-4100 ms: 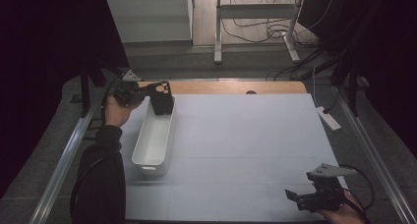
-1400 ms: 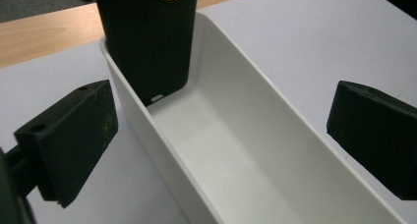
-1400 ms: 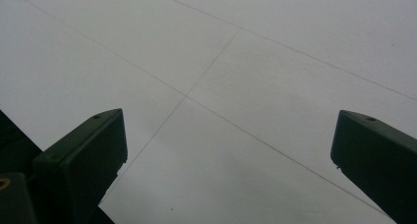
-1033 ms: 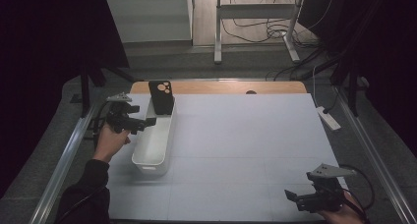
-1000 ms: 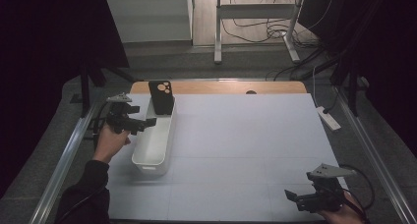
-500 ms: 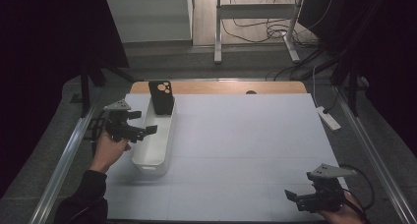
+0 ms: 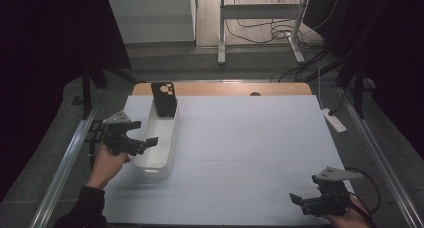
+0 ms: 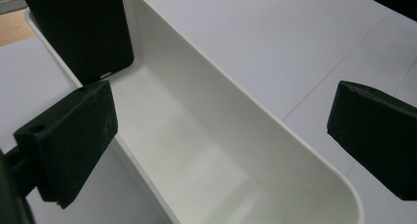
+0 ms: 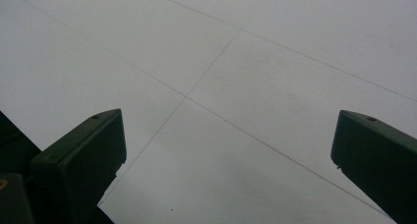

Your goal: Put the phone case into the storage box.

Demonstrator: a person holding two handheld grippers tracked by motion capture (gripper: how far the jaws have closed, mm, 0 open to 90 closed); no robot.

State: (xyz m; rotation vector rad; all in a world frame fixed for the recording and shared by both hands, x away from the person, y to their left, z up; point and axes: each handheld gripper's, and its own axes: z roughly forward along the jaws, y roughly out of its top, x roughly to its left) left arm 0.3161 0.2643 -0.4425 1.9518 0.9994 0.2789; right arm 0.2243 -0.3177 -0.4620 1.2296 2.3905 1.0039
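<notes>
We've got the phone case (image 7: pixel 164 99) propped upright vs the far end wall of the white bin (image 7: pixel 159 165), left claw (image 7: pixel 142 144) wide open & empty beside it, right claw (image 7: pixel 300 203) open, idle over the desk (image 7: pixel 260 138).

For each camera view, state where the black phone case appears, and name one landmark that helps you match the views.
High view: black phone case stands upright at the far end of the white bin.
Left gripper view: case at top left, inside the bin.
Right gripper view: not in it.
Shared landmark: the white bin.
</notes>
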